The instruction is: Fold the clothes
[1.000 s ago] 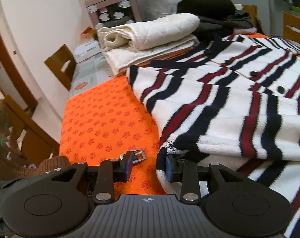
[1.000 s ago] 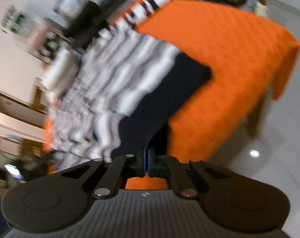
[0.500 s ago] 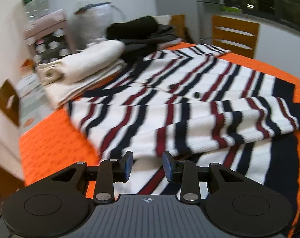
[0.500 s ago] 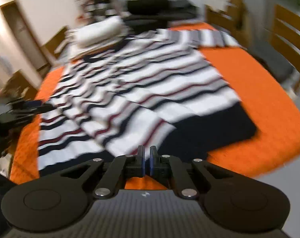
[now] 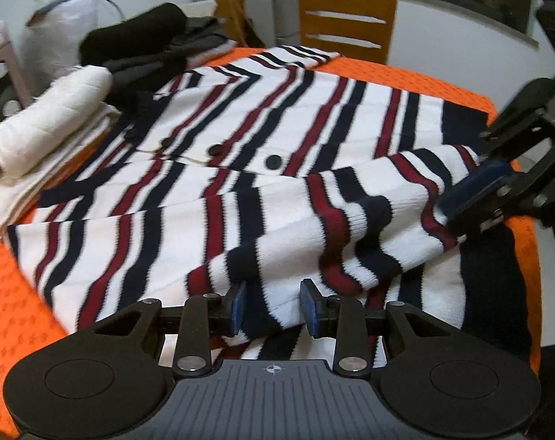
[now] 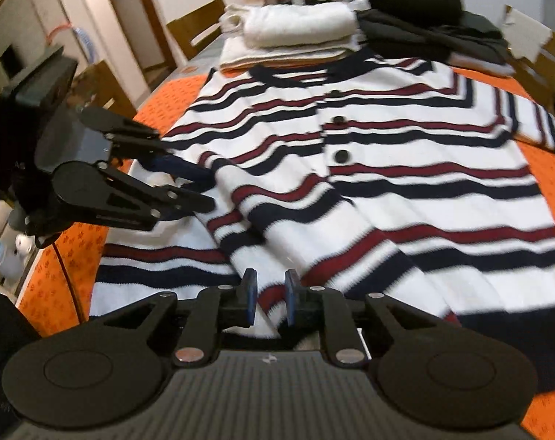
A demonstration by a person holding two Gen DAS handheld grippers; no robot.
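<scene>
A white cardigan point(image 5: 277, 117) with navy and red stripes lies spread, buttons up, on an orange tablecloth point(image 5: 13, 311). One sleeve point(image 5: 314, 227) lies folded across its lower body. My left gripper point(image 5: 271, 308) stands open just above that sleeve, with striped knit showing in the gap and not pinched. In the right wrist view the left gripper point(image 6: 207, 189) hovers at the cardigan's left edge. My right gripper point(image 6: 270, 300) is over the same sleeve. Its jaws are opening, and fabric shows between the pads without being pressed. It appears as the right gripper point(image 5: 460, 205) at the sleeve's end.
Folded cream quilted textiles point(image 5: 46, 128) and a pile of dark clothes point(image 5: 138, 33) sit at the table's far end. A white bag point(image 5: 57, 36) stands behind them. Wooden chairs point(image 5: 347, 25) surround the table. The tablecloth edge drops off at the right.
The left gripper has swung from the table's left edge to over the cardigan, keeping its gap. The right gripper rolled upright, moved over the sleeve, and its pads went from shut to slightly apart.
</scene>
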